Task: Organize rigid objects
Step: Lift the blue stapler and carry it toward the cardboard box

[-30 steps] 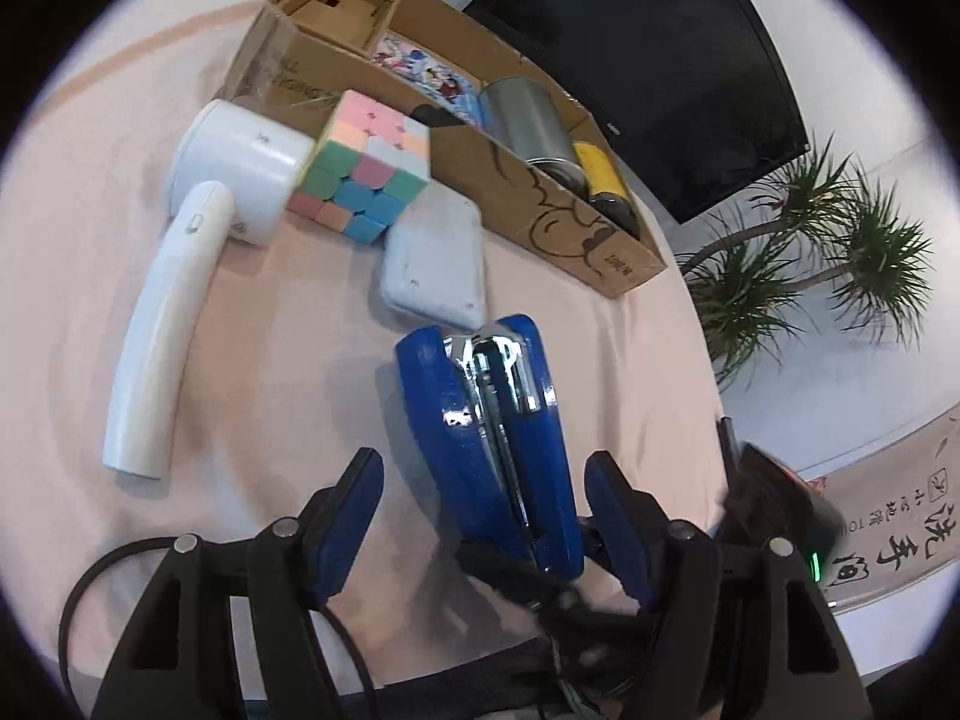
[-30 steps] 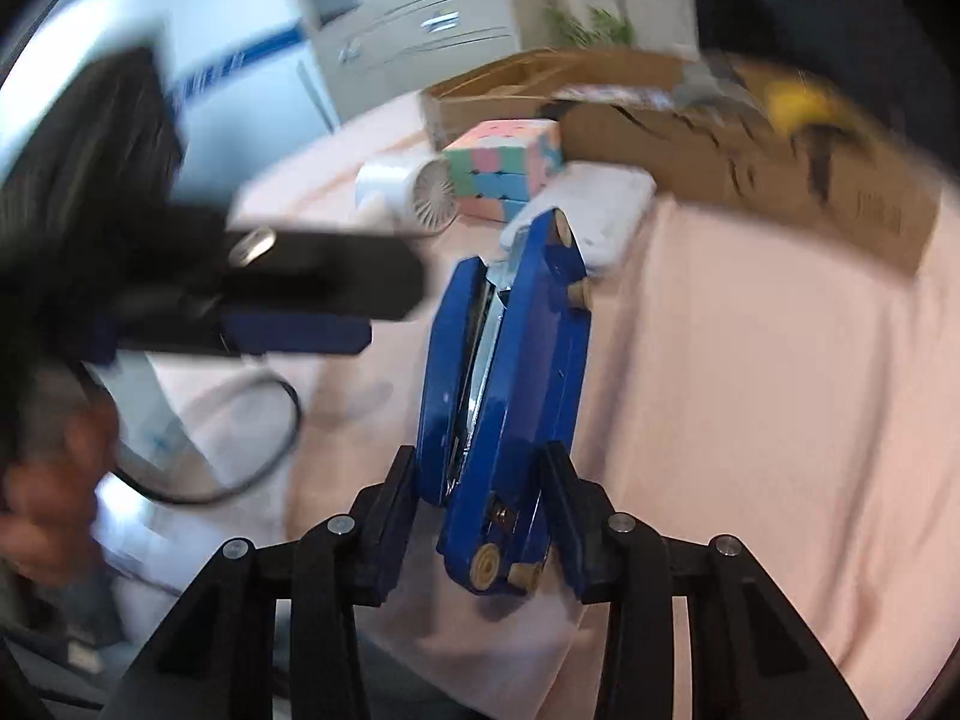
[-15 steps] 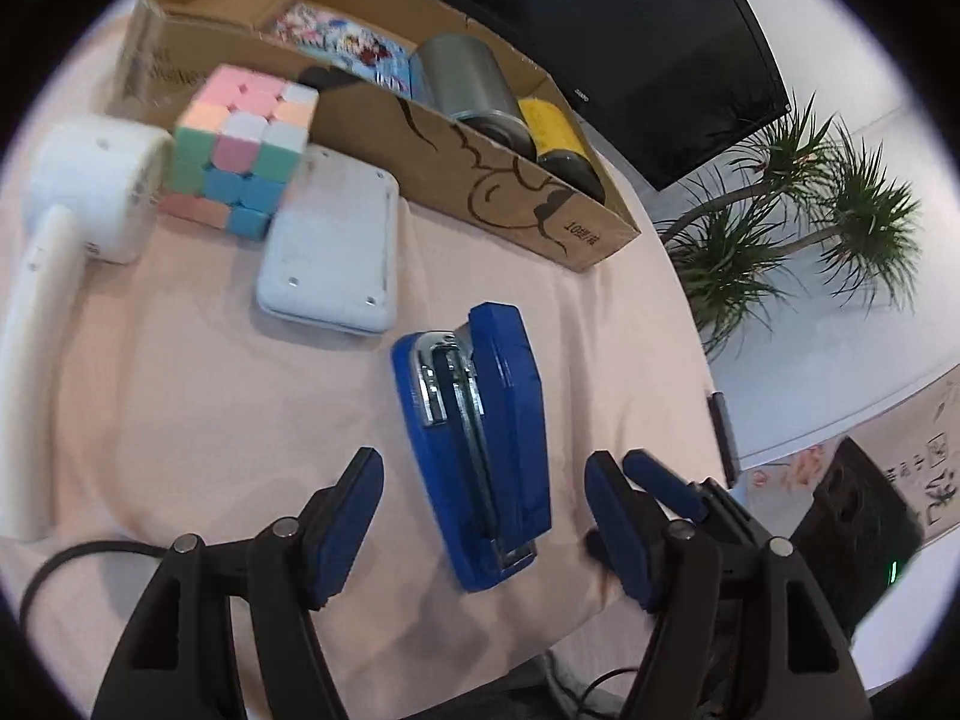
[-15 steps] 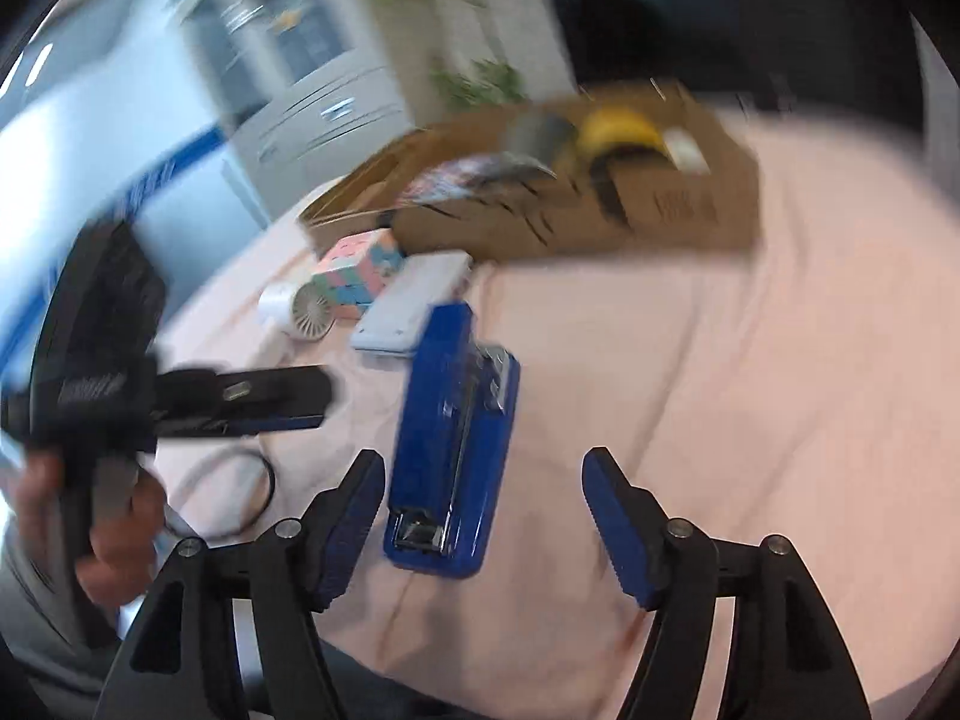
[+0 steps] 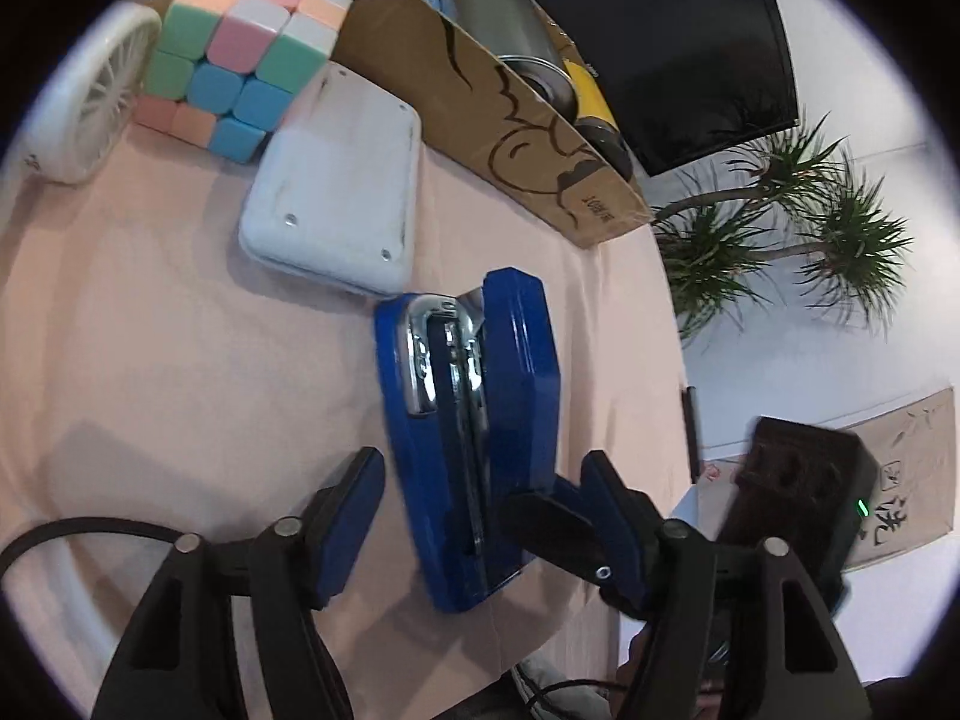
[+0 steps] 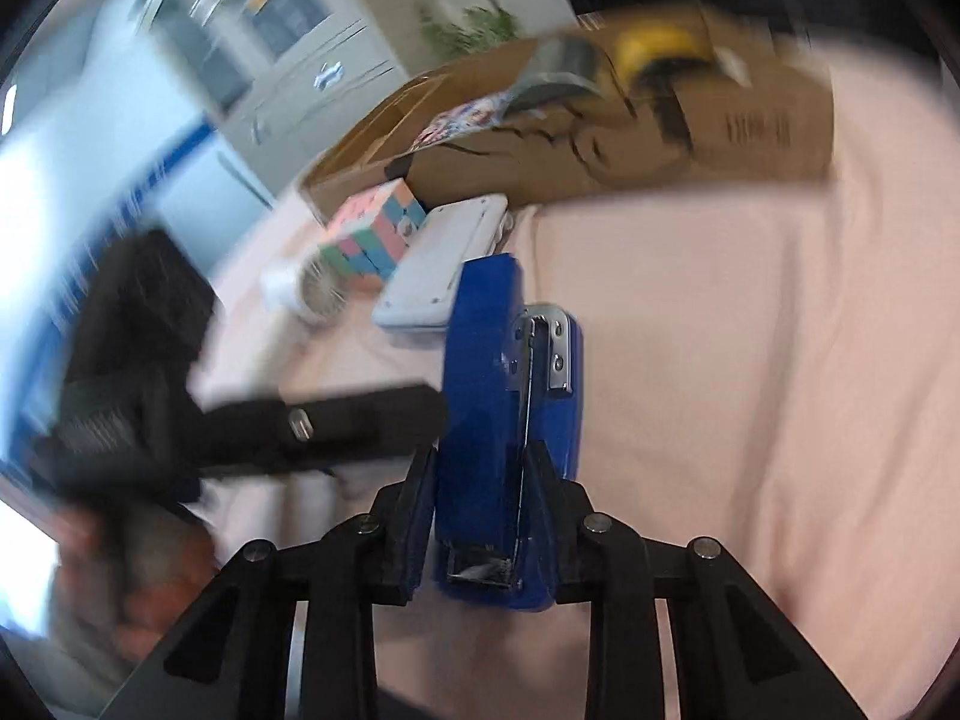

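Half a second ago the right gripper (image 6: 480,516) stood wide open; now its jaws clamp the blue stapler (image 6: 510,420) on its side, ready for lifting. Left gripper (image 5: 480,516) straddles it, jaws open. Beyond lie the pink-clothed counter (image 5: 150,330), cardboard box (image 5: 480,120) and dark screen (image 5: 690,48).

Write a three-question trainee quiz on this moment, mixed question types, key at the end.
1. True or false: the right gripper has its fingers closed on the blue stapler.
2. Multiple choice: the white flat device lies (A) inside the cardboard box, (B) on the cloth between the pastel cube and the stapler, (C) under the white fan.
3. Fill in: the left gripper is ____, one finger on each side of the stapler.

Key: 1 true; 2 B; 3 open.
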### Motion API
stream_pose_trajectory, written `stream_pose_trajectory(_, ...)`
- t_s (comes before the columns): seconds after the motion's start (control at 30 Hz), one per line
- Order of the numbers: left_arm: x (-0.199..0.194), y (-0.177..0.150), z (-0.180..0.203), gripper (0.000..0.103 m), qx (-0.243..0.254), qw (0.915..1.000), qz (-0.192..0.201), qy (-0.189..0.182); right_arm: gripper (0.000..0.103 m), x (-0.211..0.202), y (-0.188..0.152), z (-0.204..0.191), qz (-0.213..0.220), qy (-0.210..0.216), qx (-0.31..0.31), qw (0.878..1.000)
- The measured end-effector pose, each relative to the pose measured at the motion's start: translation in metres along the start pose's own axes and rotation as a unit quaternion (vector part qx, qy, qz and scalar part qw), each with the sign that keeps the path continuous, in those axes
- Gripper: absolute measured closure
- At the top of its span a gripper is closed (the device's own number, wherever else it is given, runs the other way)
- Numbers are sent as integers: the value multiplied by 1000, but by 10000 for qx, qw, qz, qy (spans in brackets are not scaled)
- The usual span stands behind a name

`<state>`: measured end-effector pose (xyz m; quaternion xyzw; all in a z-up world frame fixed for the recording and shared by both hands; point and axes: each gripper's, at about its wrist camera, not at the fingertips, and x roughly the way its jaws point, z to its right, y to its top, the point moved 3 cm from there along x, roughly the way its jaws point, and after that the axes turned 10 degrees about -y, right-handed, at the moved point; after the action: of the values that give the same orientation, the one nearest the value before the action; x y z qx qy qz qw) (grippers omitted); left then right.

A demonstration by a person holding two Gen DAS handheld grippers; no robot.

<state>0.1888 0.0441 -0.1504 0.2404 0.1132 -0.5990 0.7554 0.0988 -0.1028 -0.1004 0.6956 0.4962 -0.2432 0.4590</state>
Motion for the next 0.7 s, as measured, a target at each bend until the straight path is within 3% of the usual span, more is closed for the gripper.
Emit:
stream_pose_trajectory(0.07, 0, -1, -1, 48, -44, 10000, -1, -45, 75, 2, 1, 2, -49, 67, 102, 9999)
stream_pose_trajectory(0.2, 0, -2, -1, 50, 30, 10000, -44, 41, 75, 5, -1, -12, 13, -206, -217, 9995)
stream_pose_trajectory(0.33, 1, -1, -1, 48, 7, 9998, -181, 124, 70, 11, -6, -38, 47, -1032, -1023, 9894)
stream_pose_trajectory(0.4, 1, 1, -2, 48, -22, 9998, -167, 93, 70, 15, -10, -45, 223, -1471, -1410, 9788)
stream_pose_trajectory(0.47, 1, 1, -4, 48, -31, 9998, -175, 25, 72, 18, -11, -50, 341, -1714, -1557, 9722)
stream_pose_trajectory(0.57, -1, 3, -6, 48, -60, 9998, -205, -18, 75, 18, -5, -43, 292, -1540, -1190, 9805)
stream_pose_trajectory(0.63, -4, 4, -7, 49, -40, 9997, -223, 29, 76, 12, 1, -25, 76, -963, -481, 9942)
stream_pose_trajectory(0.7, -4, 5, -7, 49, -107, 9996, -260, -70, 76, 13, 7, -14, -202, -439, 64, 9988)
